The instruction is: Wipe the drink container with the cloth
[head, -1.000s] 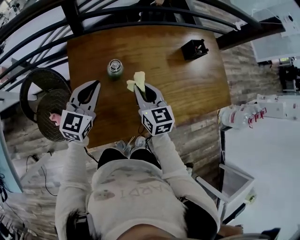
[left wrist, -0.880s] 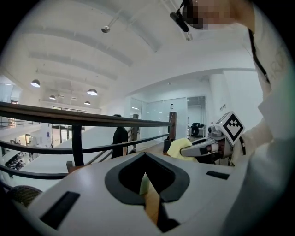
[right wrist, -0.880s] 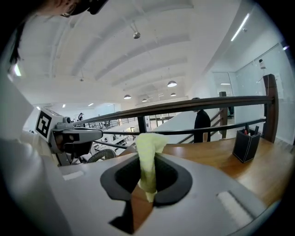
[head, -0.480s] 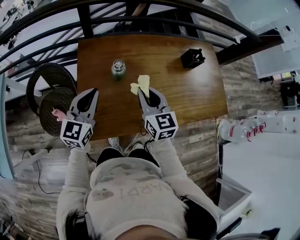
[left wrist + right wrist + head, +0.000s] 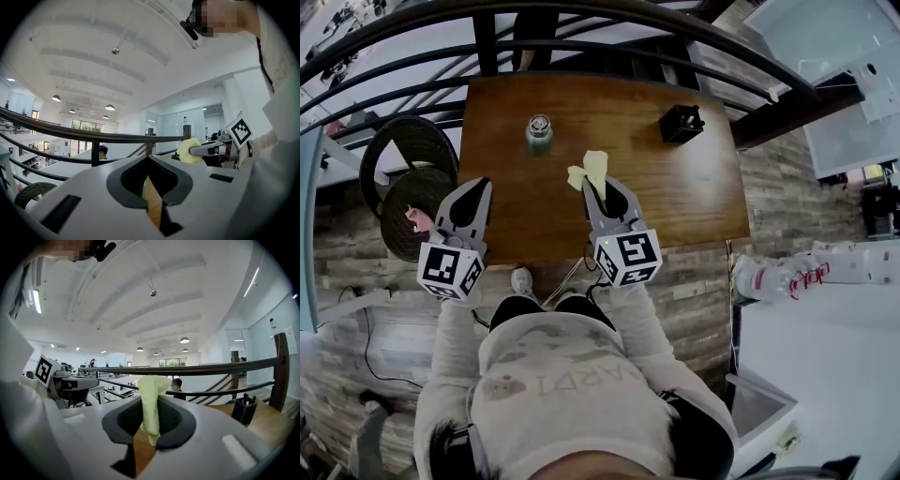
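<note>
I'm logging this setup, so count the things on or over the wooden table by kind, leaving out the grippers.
Drink container: 1
Yellow cloth, held by the right gripper: 1
Black pen holder: 1
Total: 3

Δ vs 1.0 s ago | left gripper [image 5: 479, 185] drawn back from drink container [image 5: 539, 133] to near-left corner of table [image 5: 675, 178] | right gripper [image 5: 600, 187] with cloth [image 5: 589, 169] also drawn back toward the person, gap to container slightly wider
</note>
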Demonstrator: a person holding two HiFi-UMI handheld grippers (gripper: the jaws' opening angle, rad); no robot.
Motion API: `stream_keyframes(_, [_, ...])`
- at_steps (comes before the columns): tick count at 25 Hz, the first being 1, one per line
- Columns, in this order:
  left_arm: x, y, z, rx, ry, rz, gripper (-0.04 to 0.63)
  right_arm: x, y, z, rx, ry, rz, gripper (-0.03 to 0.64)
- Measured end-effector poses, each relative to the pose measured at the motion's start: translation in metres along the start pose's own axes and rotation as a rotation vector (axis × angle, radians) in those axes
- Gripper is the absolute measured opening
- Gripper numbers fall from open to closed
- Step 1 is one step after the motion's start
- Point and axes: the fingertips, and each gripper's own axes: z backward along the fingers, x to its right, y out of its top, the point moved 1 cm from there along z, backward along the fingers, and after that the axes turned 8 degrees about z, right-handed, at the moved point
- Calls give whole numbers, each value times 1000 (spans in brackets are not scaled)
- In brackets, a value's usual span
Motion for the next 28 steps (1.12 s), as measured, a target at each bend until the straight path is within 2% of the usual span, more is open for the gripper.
stream_keyframes(12, [34,12,43,81,56,-1,5,-5,25,50,94,19,17,61])
stream_keyframes(28, [75,18,80,148,80,1,5,-18,40,97,168,45,31,60])
